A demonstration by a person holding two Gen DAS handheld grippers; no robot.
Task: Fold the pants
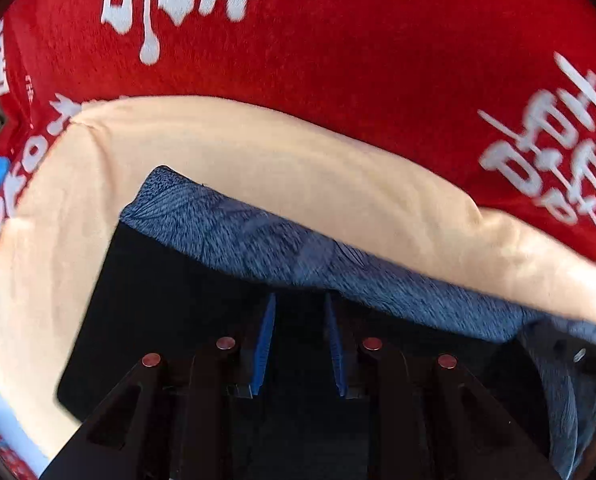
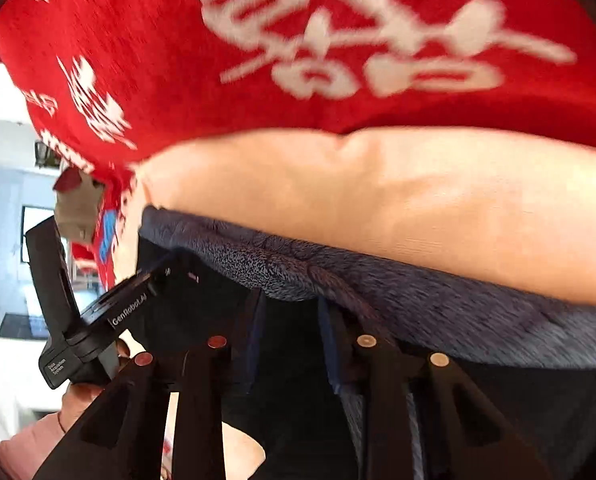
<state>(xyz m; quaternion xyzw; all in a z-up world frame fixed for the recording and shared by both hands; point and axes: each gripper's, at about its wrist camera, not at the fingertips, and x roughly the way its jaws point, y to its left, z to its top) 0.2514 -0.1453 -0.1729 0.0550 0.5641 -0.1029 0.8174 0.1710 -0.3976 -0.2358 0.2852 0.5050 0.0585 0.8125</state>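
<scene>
Left gripper (image 1: pixel 300 332) is nearly closed on dark pants (image 1: pixel 338 256) fabric. Right gripper (image 2: pixel 289 320) is partly open over the pants (image 2: pixel 438 312); grip cannot be told. Pants are draped over a peach cloth (image 1: pixel 277 160) on red surface (image 1: pixel 338 40).

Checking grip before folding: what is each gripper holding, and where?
Left gripper pinches the pants just below their blue patterned edge. Right gripper is at that edge; grip unclear.
</scene>
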